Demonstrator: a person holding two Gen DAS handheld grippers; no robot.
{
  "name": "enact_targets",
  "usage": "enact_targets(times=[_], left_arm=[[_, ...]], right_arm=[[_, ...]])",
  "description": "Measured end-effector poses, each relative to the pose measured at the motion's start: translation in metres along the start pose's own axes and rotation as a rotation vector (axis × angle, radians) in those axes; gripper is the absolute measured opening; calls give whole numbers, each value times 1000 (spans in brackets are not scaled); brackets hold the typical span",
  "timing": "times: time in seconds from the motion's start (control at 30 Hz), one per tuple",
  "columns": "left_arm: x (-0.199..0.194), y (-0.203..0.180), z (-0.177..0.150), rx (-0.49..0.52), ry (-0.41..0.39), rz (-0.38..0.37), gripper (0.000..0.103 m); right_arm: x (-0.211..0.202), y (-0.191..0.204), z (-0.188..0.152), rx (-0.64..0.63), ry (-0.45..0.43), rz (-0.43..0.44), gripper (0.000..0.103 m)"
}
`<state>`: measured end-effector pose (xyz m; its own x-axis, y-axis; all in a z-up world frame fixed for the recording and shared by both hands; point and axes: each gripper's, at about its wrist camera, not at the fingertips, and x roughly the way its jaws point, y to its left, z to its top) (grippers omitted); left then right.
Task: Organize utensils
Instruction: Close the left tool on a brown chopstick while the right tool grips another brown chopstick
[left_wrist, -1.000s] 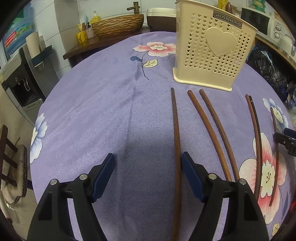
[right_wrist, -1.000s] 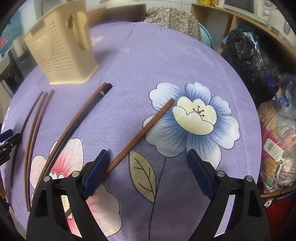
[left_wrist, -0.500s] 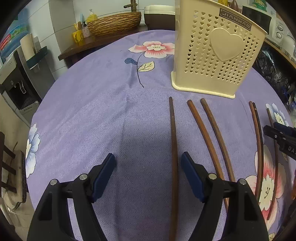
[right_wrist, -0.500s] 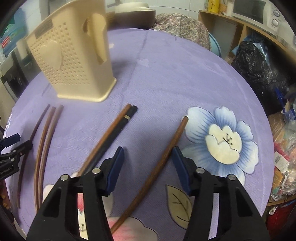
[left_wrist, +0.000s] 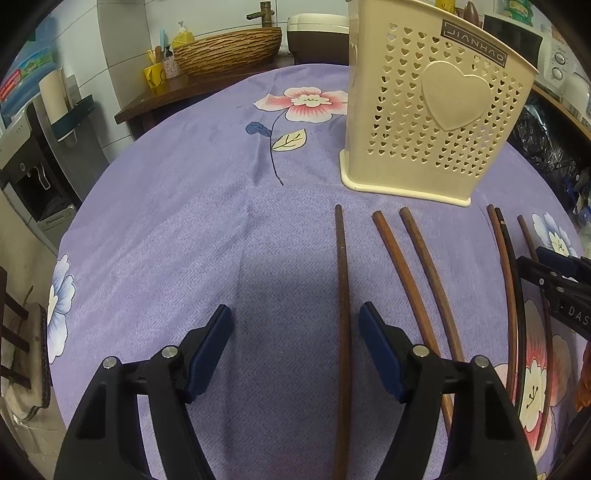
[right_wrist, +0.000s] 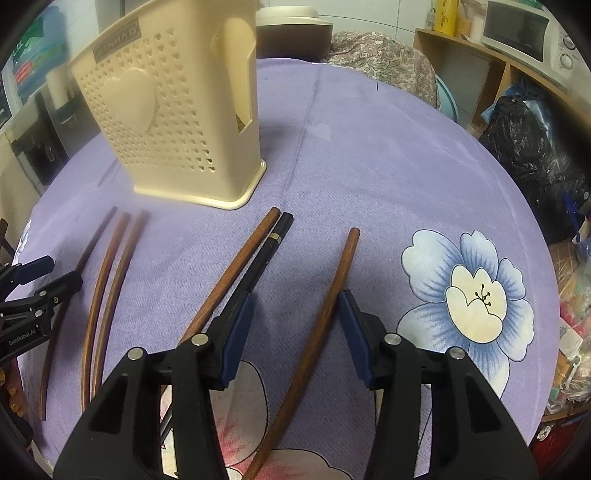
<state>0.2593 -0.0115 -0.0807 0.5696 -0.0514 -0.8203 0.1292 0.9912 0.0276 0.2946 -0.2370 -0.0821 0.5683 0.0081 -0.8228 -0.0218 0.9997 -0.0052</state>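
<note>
Several brown wooden chopsticks lie on the purple flowered tablecloth in front of a cream perforated utensil holder (left_wrist: 428, 110), also in the right wrist view (right_wrist: 177, 122). My left gripper (left_wrist: 295, 332) is open, with one dark chopstick (left_wrist: 342, 295) lying between its fingers, close to the right finger. A pair (left_wrist: 421, 280) lies just right of it. My right gripper (right_wrist: 293, 325) is open around a single brown chopstick (right_wrist: 328, 310), close to its right finger. A brown and black pair (right_wrist: 251, 258) lies by its left finger.
A woven basket (left_wrist: 229, 50) and cups sit on a side table at the back left. A microwave (right_wrist: 524, 33) sits on a shelf and black bags (right_wrist: 535, 147) lie at the right. The round table's edge curves close on both sides.
Both grippers moved forward toward the holder. The right gripper shifted left so the single chopstick now lies between its fingers, and its jaws narrowed.
</note>
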Motion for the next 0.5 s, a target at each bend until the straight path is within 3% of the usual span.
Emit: enact_targets(times=[0.5], left_arm=[[12, -10, 22, 27, -5, -16, 46]], right_arm=[[3, -1, 3, 1, -15, -9, 49]])
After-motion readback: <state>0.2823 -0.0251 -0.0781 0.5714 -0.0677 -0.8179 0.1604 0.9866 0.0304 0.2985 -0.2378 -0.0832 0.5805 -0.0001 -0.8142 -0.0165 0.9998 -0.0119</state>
